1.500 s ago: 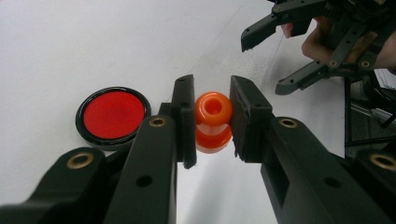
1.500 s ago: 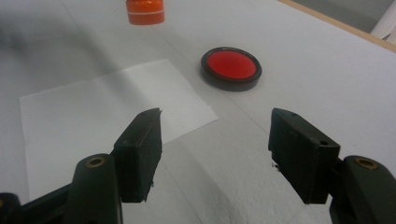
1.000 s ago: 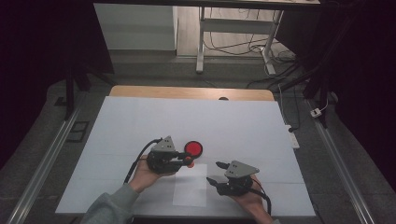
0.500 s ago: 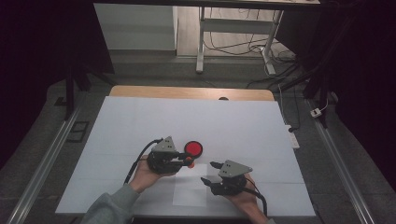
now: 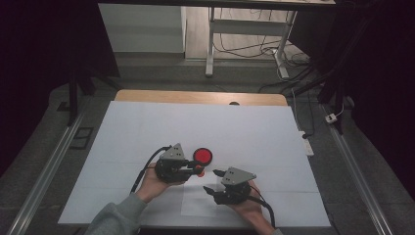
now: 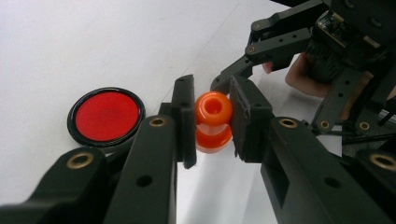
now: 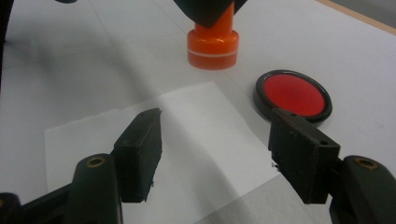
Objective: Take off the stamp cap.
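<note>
The left gripper (image 6: 212,122) has its jaws closed against an orange spool (image 6: 213,121), pads pressing its narrow waist on both sides; the spool stands upright on the white table (image 5: 147,127), just beside a red disc (image 5: 202,156) with a black rim. The right gripper (image 7: 215,154) is spread wide with nothing between its jaws, hovering, it seems, over a paper sheet (image 7: 187,140) near the disc.
</note>
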A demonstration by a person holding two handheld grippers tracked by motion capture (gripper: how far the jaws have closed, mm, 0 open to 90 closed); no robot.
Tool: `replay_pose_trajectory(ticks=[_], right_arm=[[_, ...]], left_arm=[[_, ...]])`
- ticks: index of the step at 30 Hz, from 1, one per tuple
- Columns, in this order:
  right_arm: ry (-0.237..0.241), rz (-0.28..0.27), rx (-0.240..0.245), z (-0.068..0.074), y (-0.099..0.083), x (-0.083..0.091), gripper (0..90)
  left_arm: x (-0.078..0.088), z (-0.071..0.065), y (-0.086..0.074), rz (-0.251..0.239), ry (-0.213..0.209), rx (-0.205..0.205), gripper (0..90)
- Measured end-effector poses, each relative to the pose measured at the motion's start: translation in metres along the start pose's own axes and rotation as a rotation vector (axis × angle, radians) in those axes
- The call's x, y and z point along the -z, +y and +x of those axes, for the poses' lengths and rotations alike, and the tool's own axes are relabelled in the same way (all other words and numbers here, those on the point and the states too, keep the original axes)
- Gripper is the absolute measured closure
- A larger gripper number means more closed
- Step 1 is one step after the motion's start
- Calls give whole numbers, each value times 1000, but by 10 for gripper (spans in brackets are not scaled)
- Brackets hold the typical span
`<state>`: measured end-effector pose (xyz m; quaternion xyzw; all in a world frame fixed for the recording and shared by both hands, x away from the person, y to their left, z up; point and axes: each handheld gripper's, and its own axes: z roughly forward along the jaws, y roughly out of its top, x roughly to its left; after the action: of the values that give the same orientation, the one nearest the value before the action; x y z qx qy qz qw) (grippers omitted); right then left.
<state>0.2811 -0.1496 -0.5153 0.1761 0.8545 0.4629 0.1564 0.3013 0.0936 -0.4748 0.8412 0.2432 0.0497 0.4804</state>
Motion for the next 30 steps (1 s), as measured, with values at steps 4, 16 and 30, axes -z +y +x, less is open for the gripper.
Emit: replay_pose_trajectory(ticks=[4, 16, 30], right_arm=[[5, -5, -2, 2, 2, -4, 347], [1, -3, -4, 5, 10, -13, 359], [-9, -4, -11, 7, 15, -19, 393]], left_arm=[[-1, 0, 0, 1, -1, 1, 721], [-2, -1, 0, 5, -4, -2, 722], [-3, -1, 0, 8, -5, -3, 722]])
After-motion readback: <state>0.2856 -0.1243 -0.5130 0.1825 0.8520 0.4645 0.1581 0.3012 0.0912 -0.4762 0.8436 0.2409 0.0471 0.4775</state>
